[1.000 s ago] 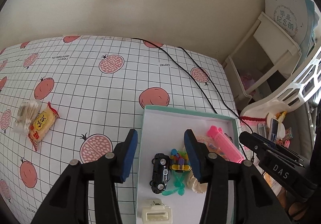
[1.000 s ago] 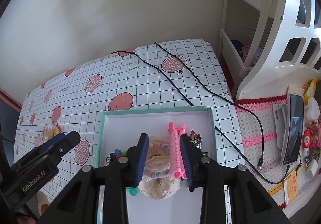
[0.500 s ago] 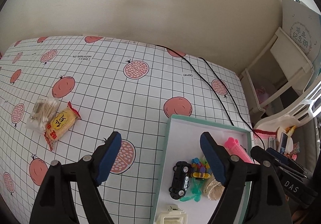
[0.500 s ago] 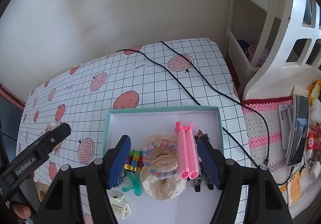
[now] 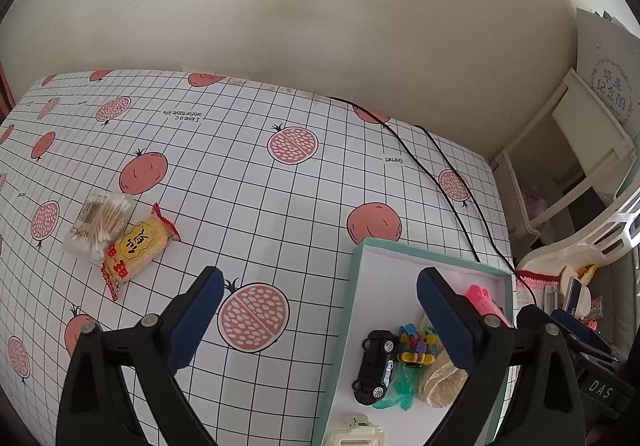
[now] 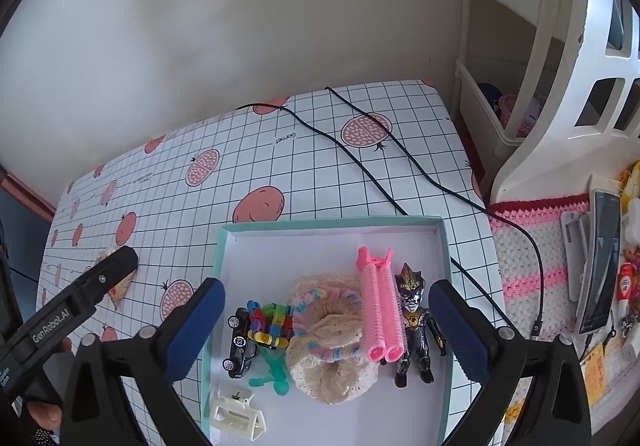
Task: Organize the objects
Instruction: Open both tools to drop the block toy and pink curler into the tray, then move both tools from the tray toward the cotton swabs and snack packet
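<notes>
Toys fill the near part of a shallow box [image 6: 442, 242] with a green rim and a white floor, which sits on the table [image 5: 248, 182] with the fruit-print grid cloth. Inside lie a pink hair roller [image 6: 380, 310], a cream knitted hat [image 6: 332, 362] with rainbow trim, a dark toy figure [image 6: 414, 322], a black toy car [image 6: 239, 342], a bunch of bright plastic links [image 6: 269, 326], a small green plastic piece [image 6: 274, 370] and a cream clip [image 6: 236, 414]. The far part of the box floor is bare.

Out on the cloth, well apart from the box, a yellow snack pack [image 5: 138, 246] lies touching a clear bag of cotton swabs [image 5: 98, 222].

The right gripper [image 6: 326, 330] hangs over the box, its jaws opening wide, touching nothing. The left gripper [image 5: 318, 322] hangs over the cloth and the box edge, its jaws opening wide too, with nothing in them.
</notes>
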The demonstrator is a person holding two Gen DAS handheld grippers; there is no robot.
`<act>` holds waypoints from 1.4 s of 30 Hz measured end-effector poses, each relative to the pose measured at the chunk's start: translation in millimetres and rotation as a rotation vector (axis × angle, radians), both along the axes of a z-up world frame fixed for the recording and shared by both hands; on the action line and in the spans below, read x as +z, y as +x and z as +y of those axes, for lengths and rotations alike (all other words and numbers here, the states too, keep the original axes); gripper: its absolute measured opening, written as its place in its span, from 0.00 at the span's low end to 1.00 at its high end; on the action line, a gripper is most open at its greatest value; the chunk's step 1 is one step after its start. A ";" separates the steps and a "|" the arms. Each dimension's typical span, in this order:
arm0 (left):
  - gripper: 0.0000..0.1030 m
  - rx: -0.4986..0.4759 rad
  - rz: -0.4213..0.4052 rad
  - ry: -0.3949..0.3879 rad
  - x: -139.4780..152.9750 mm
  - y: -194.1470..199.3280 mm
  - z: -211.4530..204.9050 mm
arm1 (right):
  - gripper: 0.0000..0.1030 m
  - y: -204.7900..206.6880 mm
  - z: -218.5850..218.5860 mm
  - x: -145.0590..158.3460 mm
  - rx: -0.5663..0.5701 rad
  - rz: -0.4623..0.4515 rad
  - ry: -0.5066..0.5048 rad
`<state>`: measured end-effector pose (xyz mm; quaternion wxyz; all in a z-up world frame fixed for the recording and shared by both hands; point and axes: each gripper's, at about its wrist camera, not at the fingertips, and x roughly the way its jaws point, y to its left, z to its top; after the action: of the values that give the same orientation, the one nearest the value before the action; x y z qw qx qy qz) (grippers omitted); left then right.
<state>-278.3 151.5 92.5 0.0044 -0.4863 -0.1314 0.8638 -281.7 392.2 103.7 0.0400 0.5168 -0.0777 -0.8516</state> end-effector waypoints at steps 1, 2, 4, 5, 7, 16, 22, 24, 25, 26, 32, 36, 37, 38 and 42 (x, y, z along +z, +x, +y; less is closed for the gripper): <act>0.97 0.001 0.003 -0.002 0.3 0.0 0.2 | 1.00 0.0 -0.2 0.4 -0.001 0.002 0.002; 0.97 0.002 0.007 0.000 0.8 -0.1 0.1 | 1.00 0.0 -0.2 0.6 -0.002 0.004 0.002; 0.97 0.003 0.010 0.000 1.4 -0.4 -0.5 | 1.00 0.4 0.1 1.6 -0.006 0.011 0.003; 0.97 0.004 0.013 -0.002 1.9 -0.3 -0.7 | 1.00 0.6 0.1 2.0 -0.007 0.014 0.005; 0.97 0.006 0.021 -0.006 3.5 0.0 -1.1 | 1.00 0.6 -0.4 2.3 -0.007 0.014 0.015; 0.97 0.012 0.106 -0.035 24.2 0.1 -24.2 | 1.00 -2.6 -5.4 0.3 -0.031 0.007 -0.031; 0.97 0.055 0.156 -0.045 33.7 1.8 -64.1 | 1.00 -9.4 -31.6 5.6 -0.026 0.040 -0.037; 0.97 0.073 0.169 -0.045 34.9 2.2 -80.3 | 1.00 -10.8 -43.9 8.9 -0.024 0.067 -0.039; 0.97 0.082 0.176 -0.046 35.6 2.5 -88.4 | 1.00 -11.4 -50.4 9.9 -0.024 0.076 -0.048; 0.97 0.090 0.186 -0.048 36.4 3.4 -96.4 | 1.00 -12.4 -56.6 10.5 -0.023 0.083 -0.064; 0.97 0.144 0.210 -0.055 36.9 6.7 -143.7 | 1.00 -18.8 -102.3 2.8 0.020 0.097 -0.120; 0.98 0.165 0.175 -0.037 30.4 6.0 -170.3 | 1.00 -22.7 -134.8 -6.0 0.055 0.092 -0.123; 0.98 0.169 0.168 -0.042 28.7 5.8 -175.4 | 1.00 -23.4 -143.0 -8.6 0.065 0.086 -0.117; 0.98 0.171 0.161 -0.049 26.7 5.4 -180.4 | 1.00 -23.8 -151.3 -11.4 0.075 0.081 -0.109; 0.98 0.181 0.140 -0.084 16.1 3.9 -199.3 | 1.00 -27.9 -180.7 -25.6 0.119 0.054 -0.112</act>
<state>-274.3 -47.8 108.6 -0.0846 -0.4107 -0.1378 0.8973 -309.6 211.5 78.2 0.1214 0.4944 -0.0930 -0.8557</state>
